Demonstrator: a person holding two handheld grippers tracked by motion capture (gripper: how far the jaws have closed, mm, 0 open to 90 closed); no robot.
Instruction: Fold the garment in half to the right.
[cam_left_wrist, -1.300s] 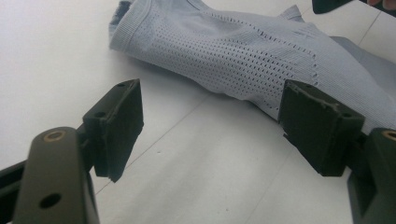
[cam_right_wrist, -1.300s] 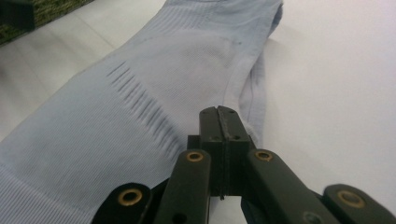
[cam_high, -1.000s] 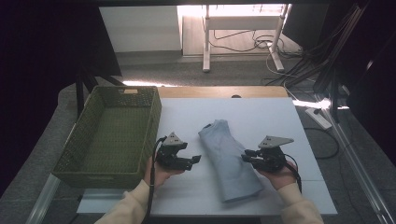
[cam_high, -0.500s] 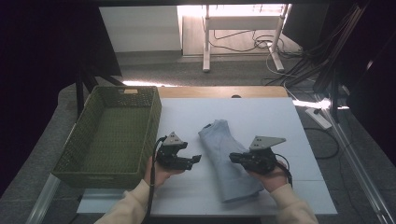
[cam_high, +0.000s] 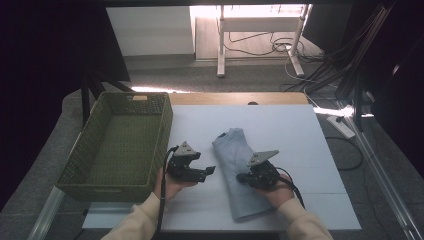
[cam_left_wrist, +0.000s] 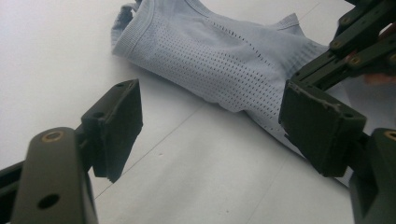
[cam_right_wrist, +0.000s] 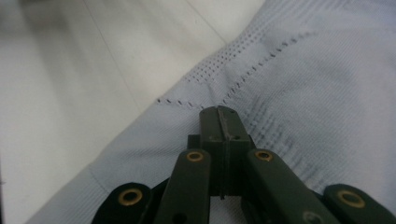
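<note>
**Ana:** Cloth first: where does it lie?

**Ben:** The folded light-blue garment (cam_high: 240, 175) lies flat on the white table (cam_high: 300, 140), near the middle, its long side running from far to near. The green basket (cam_high: 120, 145) stands to its left, well apart from it, and nothing shows inside it.

**Ana:** And the two tools?

**Ben:** The right gripper (cam_high: 243, 177) rests on the garment, about halfway along its length. In the right gripper view its jaws have just been closing and now meet pad to pad over the knit. I cannot tell whether a pinch of fabric is caught between them; the seam between the pads looks bare.

**Ana:** The left one?

**Ben:** The left gripper (cam_high: 210, 171) sits on the bare table just left of the garment. In its own view the fingers (cam_left_wrist: 119, 126) stand wide apart with only tabletop between them, and the cloth lies beyond, untouched by them.

**Ana:** So how far along is it?

**Ben:** Early, I'd judge. The garment looks folded already, but it hasn't left the table. If it is bound for the basket, the grasp by the left gripper, the lift and the carry across are all left to do.
</note>
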